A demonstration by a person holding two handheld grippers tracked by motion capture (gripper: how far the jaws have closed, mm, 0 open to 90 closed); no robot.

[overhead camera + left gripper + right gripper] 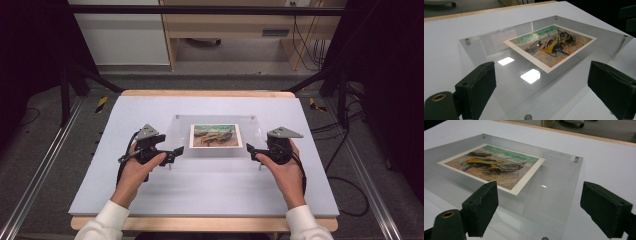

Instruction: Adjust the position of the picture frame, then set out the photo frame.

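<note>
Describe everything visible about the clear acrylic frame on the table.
The clear acrylic frame is a rectangular, glossy transparent panel lying flat, raised on small metal standoffs at its corners above the white table mat. It holds a white-bordered print of beached boats. Ceiling lights reflect in it. The left gripper and right gripper, both open, flank its side edges; contact cannot be told.

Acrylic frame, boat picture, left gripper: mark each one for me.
Acrylic frame (pixel 250 131), high view, on the bare clear panel right of the print.
Boat picture (pixel 552 45), left gripper view, on the yellow boat at the print's middle.
Left gripper (pixel 176 153), high view, midway between its fingertips.
</note>
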